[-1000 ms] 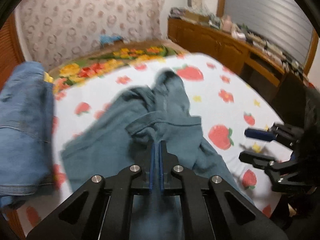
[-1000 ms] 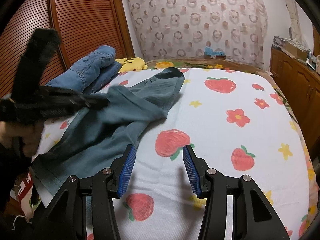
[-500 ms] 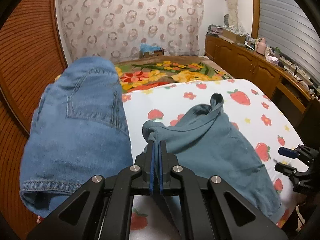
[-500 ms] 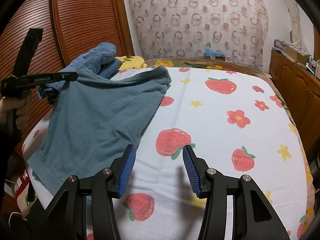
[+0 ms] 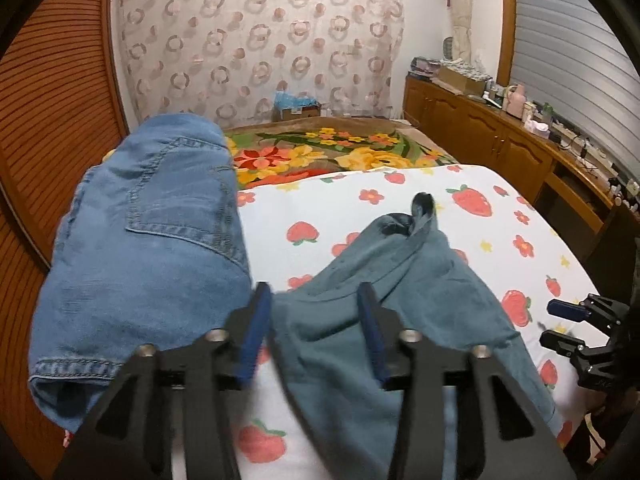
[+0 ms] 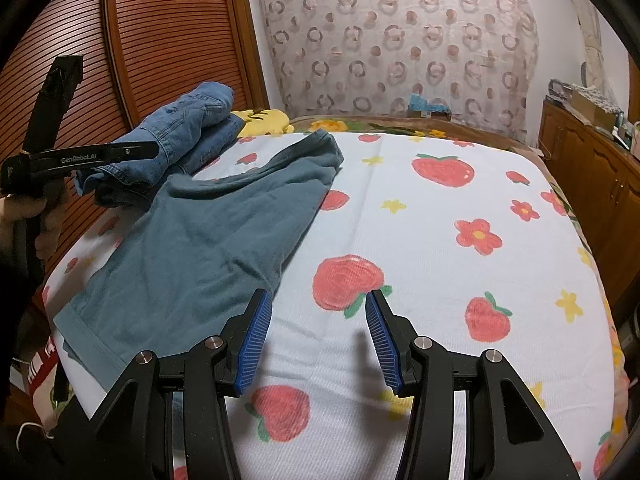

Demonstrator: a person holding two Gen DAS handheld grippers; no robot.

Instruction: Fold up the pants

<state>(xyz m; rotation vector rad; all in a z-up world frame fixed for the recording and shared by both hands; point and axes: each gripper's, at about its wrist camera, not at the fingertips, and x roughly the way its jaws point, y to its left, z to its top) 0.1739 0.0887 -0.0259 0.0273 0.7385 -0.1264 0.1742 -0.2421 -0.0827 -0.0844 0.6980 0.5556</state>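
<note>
Right wrist view: left of the teal pants (image 6: 208,240), the left gripper (image 5: 316,336) hovers with jaws opening, cloth between them ungripped. Pants sprawl on the strawberry sheet (image 6: 440,248), laid out for folding; right gripper (image 6: 318,336) beside them, half-open, empty.

I see teal pants (image 6: 208,240) on a white strawberry-and-flower sheet (image 6: 420,248), faded blue jeans (image 5: 148,256) at left.

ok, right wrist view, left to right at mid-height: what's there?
left tongs in a hand → blue jeans → teal pants → strawberry bedsheet → wooden cabinets
</note>
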